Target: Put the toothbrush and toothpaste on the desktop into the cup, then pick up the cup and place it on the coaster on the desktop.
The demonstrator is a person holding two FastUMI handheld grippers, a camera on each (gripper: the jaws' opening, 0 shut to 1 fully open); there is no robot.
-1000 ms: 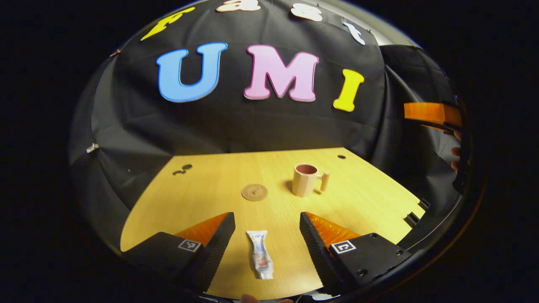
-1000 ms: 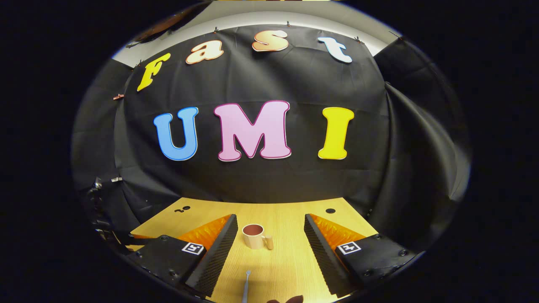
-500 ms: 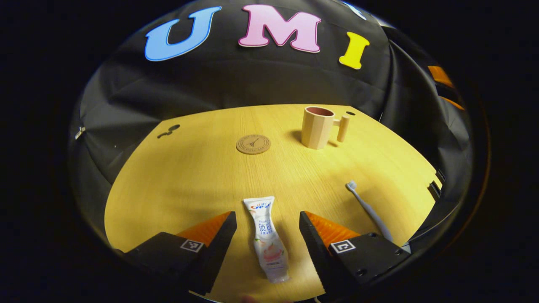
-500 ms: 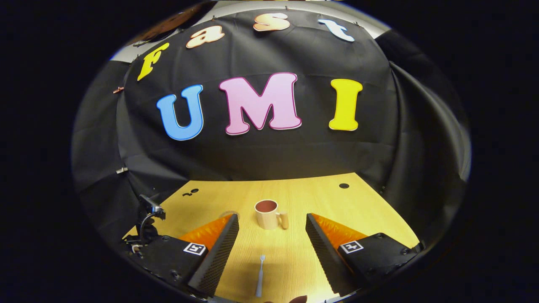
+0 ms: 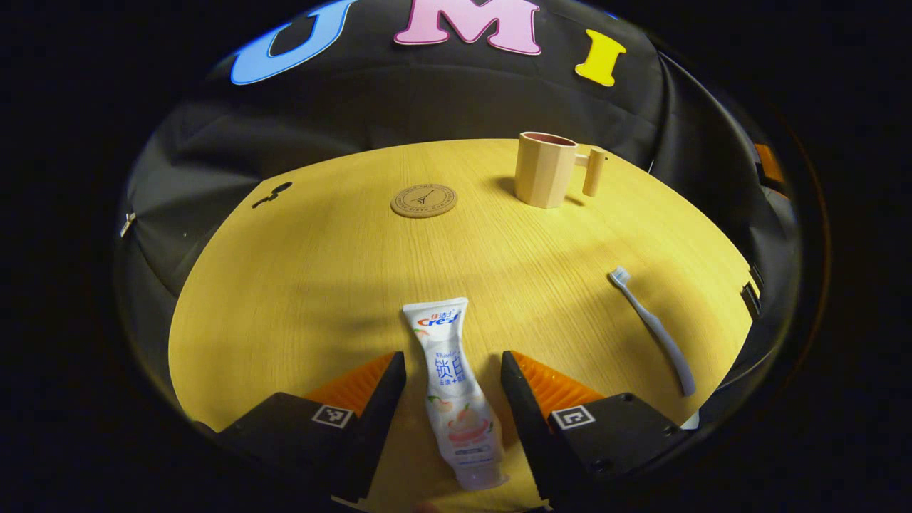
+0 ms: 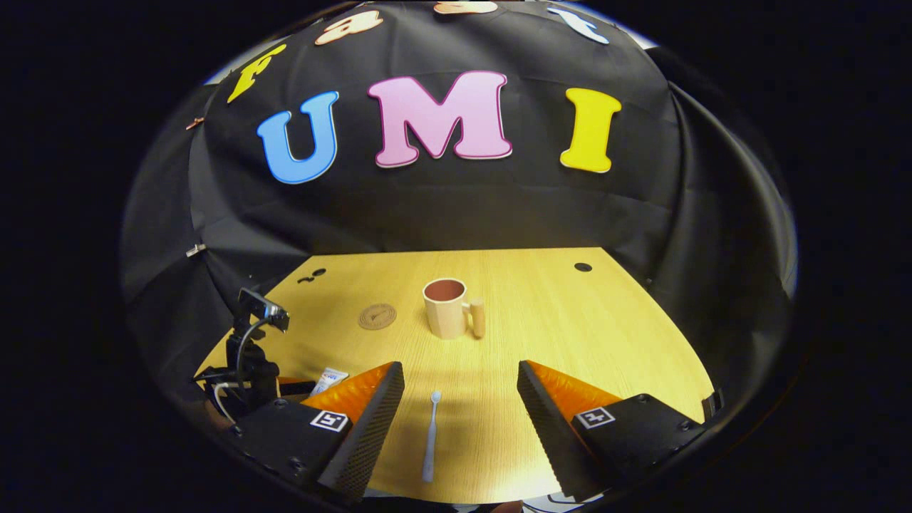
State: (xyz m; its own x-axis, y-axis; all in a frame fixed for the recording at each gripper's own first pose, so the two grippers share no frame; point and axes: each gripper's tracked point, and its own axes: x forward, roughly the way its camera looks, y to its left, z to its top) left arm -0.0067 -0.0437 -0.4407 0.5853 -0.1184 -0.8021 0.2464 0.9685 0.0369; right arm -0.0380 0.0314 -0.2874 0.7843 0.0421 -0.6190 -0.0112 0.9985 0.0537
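You have the left gripper (image 5: 452, 399) low over the desktop (image 5: 299, 285), fingers spread to either side of the toothpaste (image 5: 456, 392), which lies flat between them, untouched: a straddle, likely so one squeeze takes it. The coaster (image 5: 424, 200) sits at 12 o'clock, the cup (image 5: 545, 169) at 1, upright and empty. Your right gripper (image 6: 459, 420) is likewise spread around the toothbrush (image 6: 430, 434), head toward the cup.
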